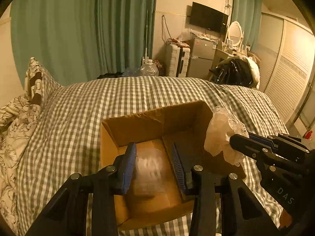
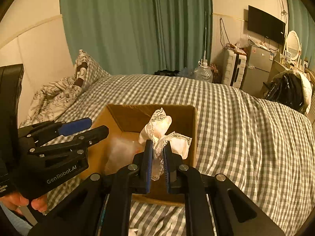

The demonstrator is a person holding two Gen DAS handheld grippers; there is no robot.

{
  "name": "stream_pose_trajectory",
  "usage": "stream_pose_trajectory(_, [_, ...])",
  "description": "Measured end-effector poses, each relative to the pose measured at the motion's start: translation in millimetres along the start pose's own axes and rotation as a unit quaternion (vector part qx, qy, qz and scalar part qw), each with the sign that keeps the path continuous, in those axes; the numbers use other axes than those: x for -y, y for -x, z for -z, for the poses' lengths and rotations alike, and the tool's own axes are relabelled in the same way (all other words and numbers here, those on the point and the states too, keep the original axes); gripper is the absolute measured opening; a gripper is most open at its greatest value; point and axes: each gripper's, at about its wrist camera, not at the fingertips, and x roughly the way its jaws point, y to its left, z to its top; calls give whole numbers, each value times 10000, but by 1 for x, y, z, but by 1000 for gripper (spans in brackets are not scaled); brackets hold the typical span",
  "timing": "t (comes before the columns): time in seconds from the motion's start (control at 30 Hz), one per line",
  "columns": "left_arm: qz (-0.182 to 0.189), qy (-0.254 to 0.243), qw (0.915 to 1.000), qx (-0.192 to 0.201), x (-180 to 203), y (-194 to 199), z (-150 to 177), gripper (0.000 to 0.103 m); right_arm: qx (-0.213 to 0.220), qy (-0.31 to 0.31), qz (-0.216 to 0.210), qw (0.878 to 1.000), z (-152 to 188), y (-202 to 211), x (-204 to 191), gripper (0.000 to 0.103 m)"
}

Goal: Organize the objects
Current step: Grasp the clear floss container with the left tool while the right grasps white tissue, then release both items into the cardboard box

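Brown cardboard box (image 1: 137,123): showing matt, rough paperboard.
White lace-trimmed cloth (image 2: 167,135): looking soft, satiny.
Grey-checked bedsheet (image 2: 246,127): lying matt, woven.
Gripper pads (image 1: 178,165): showing blue ribbed rubber.

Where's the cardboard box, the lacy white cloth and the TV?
cardboard box (image 1: 137,126): left wrist view, inner back wall.
lacy white cloth (image 2: 178,144): right wrist view, bunched part above the claw.
TV (image 1: 207,17): left wrist view, screen middle.

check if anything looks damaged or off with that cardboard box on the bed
The cardboard box has a ragged, torn top edge on its far wall. Inside lies a blurred, clear plastic-looking thing; I cannot tell what it is. Otherwise nothing stands out.
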Motion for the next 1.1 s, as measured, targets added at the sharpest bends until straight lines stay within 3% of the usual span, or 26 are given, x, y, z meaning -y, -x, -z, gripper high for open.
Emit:
stream_pose_trajectory(0.03, [1, -9, 10000, -10, 1, -3, 1, 40, -14, -13, 0, 10000, 2, -2, 2, 11])
stream_pose_trajectory(0.1, [0, -16, 10000, -75, 3, -4, 2, 41, -40, -49, 42, 10000, 5, -1, 4, 27])
stream_pose_trajectory(0.2, [-7, 15, 9999, -162, 6, 3, 6, 57, -15, -33, 168, 9999, 8, 8, 5, 50])
stream_pose_trajectory(0.3, [-136, -19, 9998, -148, 7, 19, 11, 72, 84, -20, 264, 9996, 8, 32, 1, 59])
stream_pose_trajectory(0.4, [-284, 22, 9996, -23, 6, 49, 16, 81, 261, -10, 311, 9992, 10, 64, -2, 62])
stream_pose_trajectory(0.47, [-316, 64, 9995, 49, 3, 66, 22, 93, 391, -14, 330, 9987, 12, 89, -3, 65])
stream_pose_trajectory(0.77, [-625, 306, 9976, 50, 5, 127, 75, 95, 570, 222, 513, 9968, 55, 164, -21, 76])
stream_pose_trajectory(0.9, [-610, 360, 9973, -170, 12, 129, 113, 95, 410, 265, 606, 9970, 87, 165, -30, 78])
stream_pose_trajectory(1.1, [-681, 335, 9948, -683, 18, 101, 167, 95, 33, 245, 774, 9967, 135, 141, -40, 78])
